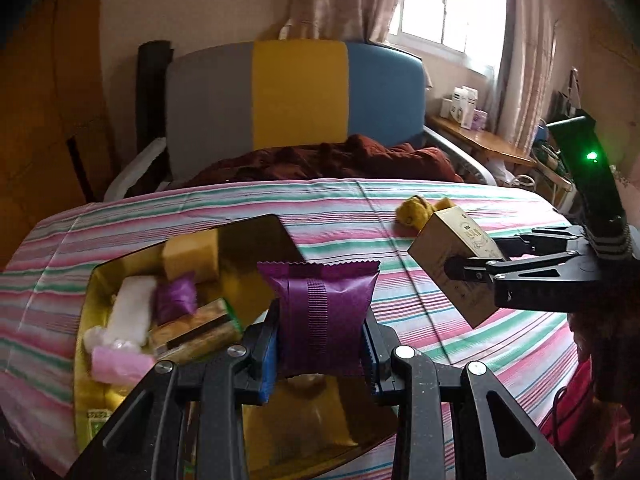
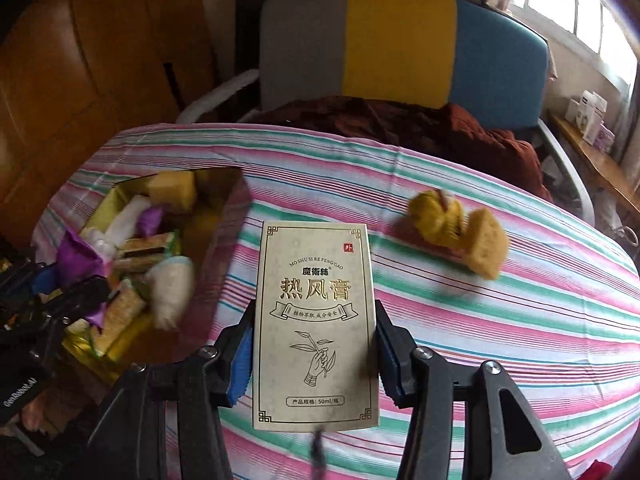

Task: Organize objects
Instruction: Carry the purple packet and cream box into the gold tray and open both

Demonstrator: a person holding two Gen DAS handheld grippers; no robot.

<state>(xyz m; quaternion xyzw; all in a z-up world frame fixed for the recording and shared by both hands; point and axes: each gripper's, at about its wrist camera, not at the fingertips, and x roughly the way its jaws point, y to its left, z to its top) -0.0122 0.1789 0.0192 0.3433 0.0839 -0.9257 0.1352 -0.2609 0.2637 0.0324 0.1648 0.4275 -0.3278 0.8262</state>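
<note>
My left gripper (image 1: 320, 344) is shut on a purple foil packet (image 1: 324, 312), held just above the near end of an open gold box (image 1: 86, 312). The box lies on the striped bed and holds several packets, a white roll and a yellow sponge. In the right wrist view my right gripper (image 2: 316, 356) is shut on a tall beige carton with gold print (image 2: 316, 300), held upright over the sheet to the right of the gold box (image 2: 100, 204). The left wrist view shows that carton (image 1: 448, 268) tilted in the right gripper (image 1: 476, 258). A yellow plush toy (image 2: 436, 216) and a yellow sponge (image 2: 486, 248) lie further back.
A striped sheet (image 2: 500, 320) covers the bed. A dark red blanket (image 1: 340, 160) is bunched below the grey, yellow and blue headboard (image 1: 300, 92). A wooden side table (image 1: 476, 140) with small boxes stands at the right under the window. A wooden wardrobe (image 2: 80, 60) is on the left.
</note>
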